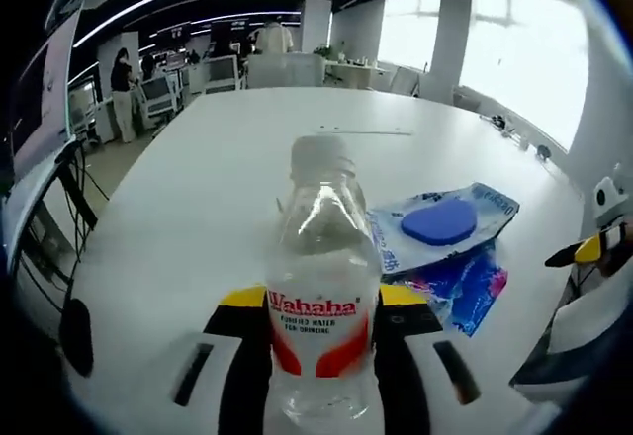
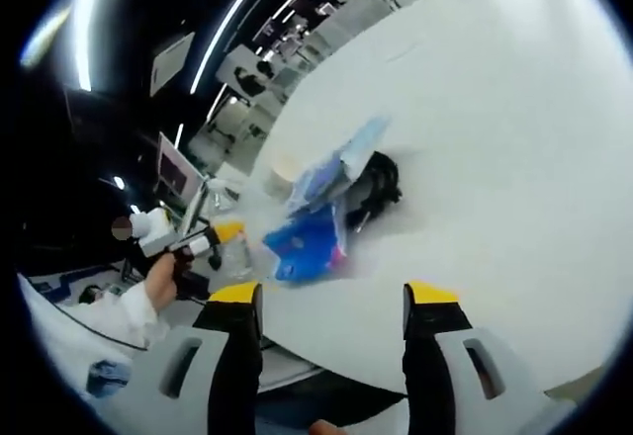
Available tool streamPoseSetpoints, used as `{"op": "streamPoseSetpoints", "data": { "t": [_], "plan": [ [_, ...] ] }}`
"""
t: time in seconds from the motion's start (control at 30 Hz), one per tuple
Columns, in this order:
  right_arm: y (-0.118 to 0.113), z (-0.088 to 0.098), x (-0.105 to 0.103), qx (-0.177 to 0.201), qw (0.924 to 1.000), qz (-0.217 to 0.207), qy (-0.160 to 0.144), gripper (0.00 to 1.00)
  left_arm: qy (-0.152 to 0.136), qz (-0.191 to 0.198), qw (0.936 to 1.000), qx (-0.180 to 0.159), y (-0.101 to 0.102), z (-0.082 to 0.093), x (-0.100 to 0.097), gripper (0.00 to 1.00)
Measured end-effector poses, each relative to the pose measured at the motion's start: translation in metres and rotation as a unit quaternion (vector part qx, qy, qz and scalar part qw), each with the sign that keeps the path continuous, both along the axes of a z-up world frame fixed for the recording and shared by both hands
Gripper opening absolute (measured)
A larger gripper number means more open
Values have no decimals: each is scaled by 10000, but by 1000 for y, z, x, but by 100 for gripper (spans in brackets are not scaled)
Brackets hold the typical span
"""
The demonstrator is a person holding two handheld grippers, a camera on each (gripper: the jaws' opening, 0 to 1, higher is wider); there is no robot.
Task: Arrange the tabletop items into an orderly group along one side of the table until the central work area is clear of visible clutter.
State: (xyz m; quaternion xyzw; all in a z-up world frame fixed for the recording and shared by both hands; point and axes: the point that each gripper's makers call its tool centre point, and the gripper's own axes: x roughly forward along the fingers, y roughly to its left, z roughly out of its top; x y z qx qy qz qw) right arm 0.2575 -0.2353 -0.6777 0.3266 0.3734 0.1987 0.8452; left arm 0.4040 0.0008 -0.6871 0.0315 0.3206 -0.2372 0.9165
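Left gripper (image 1: 323,306): my 2 jaws stand narrow, one on each side of the bottle, clamped on its lower half.
Bottle (image 1: 319,287): clear plastic, upright, white cap on, red "Wahaha" label facing the left gripper view; it stands near my edge of the table.
Table (image 1: 218,168): white, broad, bare across its far half.
Packets (image 1: 445,232): 2 flat plastic packets just right of the bottle, overlapping; the upper one is pale with a blue oval piece showing, the lower one bright blue with pink.
Right gripper (image 2: 331,302): my jaws are spread wide with nothing between them, raised above the table edge.
Packets, right gripper view (image 2: 312,242): the blue one lies nearest my jaws, the pale one just beyond it.
Black thing (image 2: 376,186): dark bundle touching the pale packet; I cannot tell what it is.
Hand (image 2: 163,269): seen at the left of the right gripper view, holding my other gripper.
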Motion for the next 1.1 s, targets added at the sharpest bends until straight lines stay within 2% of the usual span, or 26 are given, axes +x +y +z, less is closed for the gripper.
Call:
{"op": "streamPoseSetpoints", "data": {
  "t": [0.1,0.2,0.27,0.3,0.4,0.47,0.67,0.77,0.87,0.9,1.0,1.1],
  "plan": [
    [14,25,6,172,9987,242,-421,50,-177,-27,9998,-44,-8,12,-1,39],
    [33,58,13,202,9931,641,-956,47,-273,-59,9996,-68,-14,19,-2,39],
    [43,71,16,109,9888,900,-1188,48,-361,-47,9993,-103,-18,26,-4,39],
    [51,81,19,-8,9845,1101,-1363,48,-394,-19,9991,-156,-20,30,-4,39],
    [67,94,32,-382,9754,1453,-1616,50,-480,-2,9986,-204,-26,38,-7,39],
    [75,100,40,-494,9704,1593,-1749,50,-573,-46,9982,-147,-30,42,-8,39],
    [102,120,71,-465,9631,1755,-1987,53,-721,9,9972,-211,-33,56,-12,38],
    [121,134,88,-539,9559,1878,-2194,55,-825,13,9964,-215,-37,64,-14,38],
    [139,143,96,-540,9490,2036,-2345,56,-900,-3,9958,-185,-40,69,-16,38],
    [151,149,98,-540,9429,2171,-2466,56,-901,19,9957,-204,-41,70,-17,38],
    [169,152,101,-647,9350,2330,-2594,56,-876,109,9956,-314,-42,72,-20,38],
    [179,150,108,-672,9344,2352,-2591,56,-893,110,9954,-342,-45,74,-25,38]
  ]
}}
